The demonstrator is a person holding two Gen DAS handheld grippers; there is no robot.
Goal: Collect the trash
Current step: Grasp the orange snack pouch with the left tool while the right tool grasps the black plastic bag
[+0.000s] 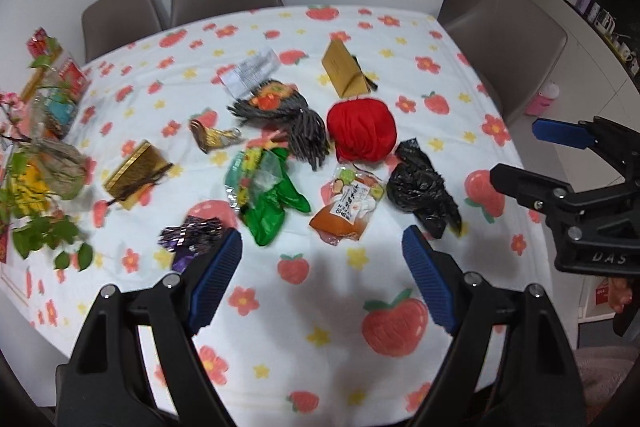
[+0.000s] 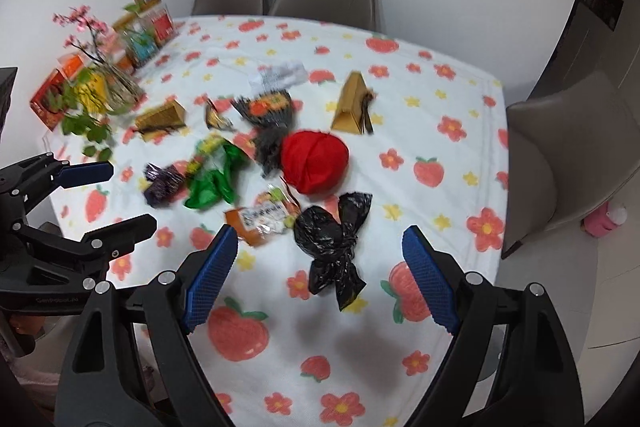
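Both claws hang spread and empty over the flower-print counter [image 1: 320, 327]. The left claw [image 1: 322, 267] has the orange snack packet [image 1: 348, 207] just beyond its tips at twelve o'clock, its print too blurred to read, and the green wrapper [image 1: 272, 203] at eleven. The right claw [image 2: 320, 269] has the knotted black bag [image 2: 332, 247] between its tips. Farther off at twelve lies the red ball [image 2: 314, 163]. The right claw's body reads "DAS".
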